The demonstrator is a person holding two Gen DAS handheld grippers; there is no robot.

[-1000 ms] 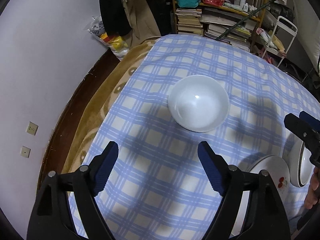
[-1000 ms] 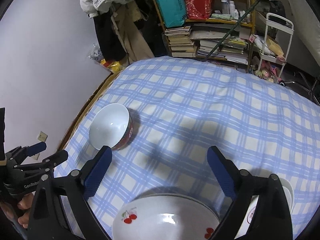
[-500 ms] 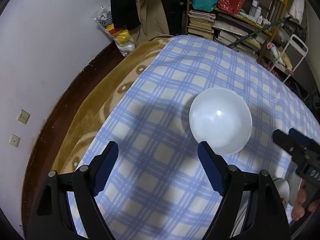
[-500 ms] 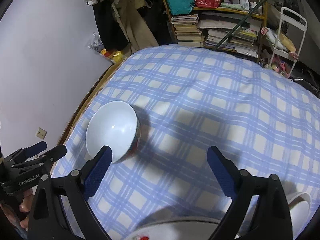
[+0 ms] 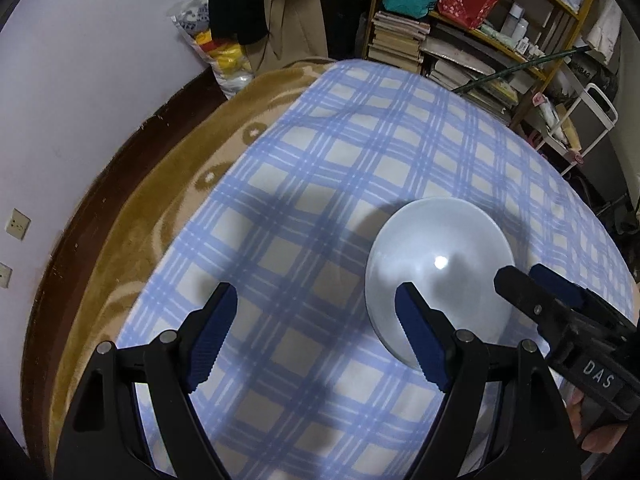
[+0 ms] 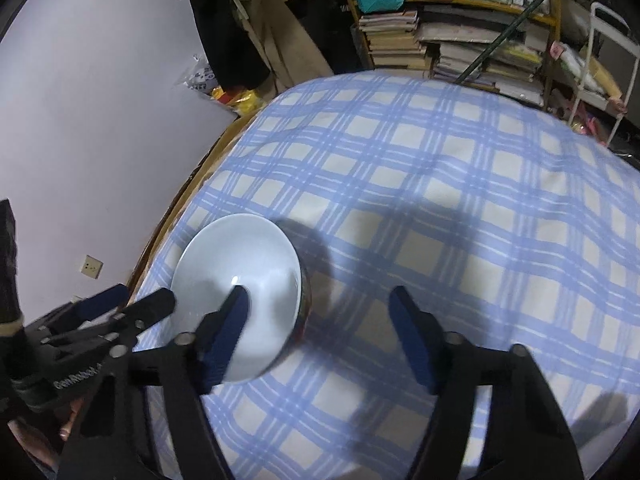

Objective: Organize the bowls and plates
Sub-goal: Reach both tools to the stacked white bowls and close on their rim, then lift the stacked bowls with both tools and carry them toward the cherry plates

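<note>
From the left wrist we see our left gripper (image 5: 316,338) spread wide and empty beside the white bowl (image 5: 438,280) on the checked cloth (image 5: 360,160), while from the right wrist our right gripper (image 6: 320,336), also wide open, straddles the bowl's (image 6: 240,276) near rim, seemingly to lift it.

1. A bowl (image 5: 440,276) sits on the checked cloth (image 5: 320,184), near its left edge.
2. A blanket (image 5: 152,220) lies under the cloth, showing along that left side.
3. Shelves of books (image 6: 460,40) stand beyond the far end.
4. A rack (image 6: 608,64) stands right of the shelves.
5. Hanging clothes (image 6: 232,24) are left of the shelves.
</note>
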